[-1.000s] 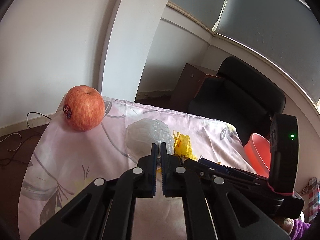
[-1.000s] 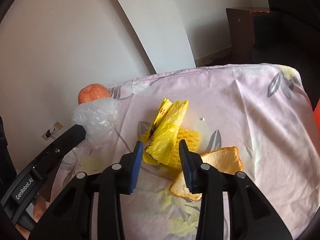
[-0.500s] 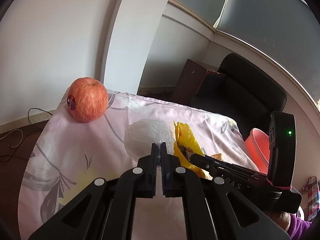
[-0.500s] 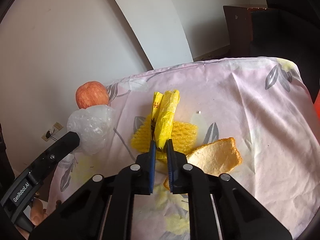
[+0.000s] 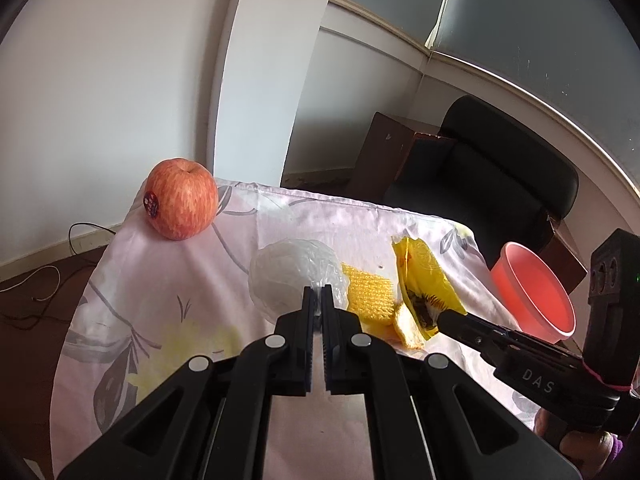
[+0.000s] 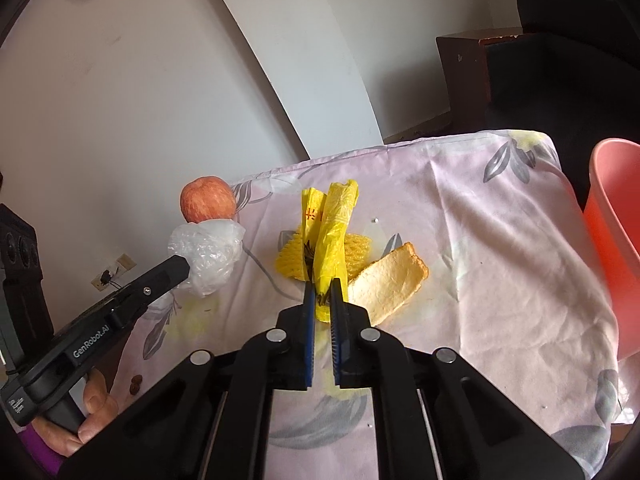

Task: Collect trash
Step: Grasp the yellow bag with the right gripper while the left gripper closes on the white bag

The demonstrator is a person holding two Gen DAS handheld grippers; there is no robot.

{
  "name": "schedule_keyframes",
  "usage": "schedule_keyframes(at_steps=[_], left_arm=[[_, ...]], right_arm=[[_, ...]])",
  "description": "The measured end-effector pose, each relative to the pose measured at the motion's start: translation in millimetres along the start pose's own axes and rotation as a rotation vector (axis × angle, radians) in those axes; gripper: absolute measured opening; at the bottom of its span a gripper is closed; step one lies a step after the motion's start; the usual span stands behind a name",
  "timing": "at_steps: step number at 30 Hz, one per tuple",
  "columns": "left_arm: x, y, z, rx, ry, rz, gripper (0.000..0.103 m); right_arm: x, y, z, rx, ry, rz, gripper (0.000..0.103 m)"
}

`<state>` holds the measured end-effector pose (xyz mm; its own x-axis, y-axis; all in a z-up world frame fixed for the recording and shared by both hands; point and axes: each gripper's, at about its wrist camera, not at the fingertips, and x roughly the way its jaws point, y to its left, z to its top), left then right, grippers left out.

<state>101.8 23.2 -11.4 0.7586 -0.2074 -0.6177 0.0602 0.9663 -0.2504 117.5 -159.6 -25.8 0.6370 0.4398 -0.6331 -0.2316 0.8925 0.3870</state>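
A crumpled clear plastic bag (image 5: 288,276) (image 6: 212,256) hangs just above the pink flowered cloth (image 5: 160,288), and my left gripper (image 5: 318,292) (image 6: 182,266) is shut on its near edge. To the right, a yellow wrapper (image 6: 334,232) (image 5: 424,276) stands up from the table with its lower end pinched between the blue pads of my right gripper (image 6: 322,292) (image 5: 446,316), whose jaws are closing on it. Under the wrapper lie a yellow foam net (image 6: 356,252) (image 5: 370,296) and a slice of bread (image 6: 390,284) (image 5: 408,326).
A red apple (image 5: 182,204) (image 6: 207,203) sits at the table's far left corner. A pink bin (image 5: 536,296) (image 6: 616,240) stands beside the table's right edge. A black chair (image 5: 488,168) and a brown cabinet (image 5: 384,156) are behind. A hand (image 6: 92,412) holds the left gripper.
My right gripper went from open around the yellow wrapper to shut on it, then drew back and lifted it off the foam net. The left gripper kept its hold on the plastic bag.
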Motion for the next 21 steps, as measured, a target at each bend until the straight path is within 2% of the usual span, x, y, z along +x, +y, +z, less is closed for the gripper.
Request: schedule_keyframes(at_steps=[21], left_arm=[[-7.1,-31.3,-13.0,0.057,0.038,0.057,0.003]], right_arm=[[-48.3,-19.0,-20.9,0.028,-0.078,-0.033,0.007]])
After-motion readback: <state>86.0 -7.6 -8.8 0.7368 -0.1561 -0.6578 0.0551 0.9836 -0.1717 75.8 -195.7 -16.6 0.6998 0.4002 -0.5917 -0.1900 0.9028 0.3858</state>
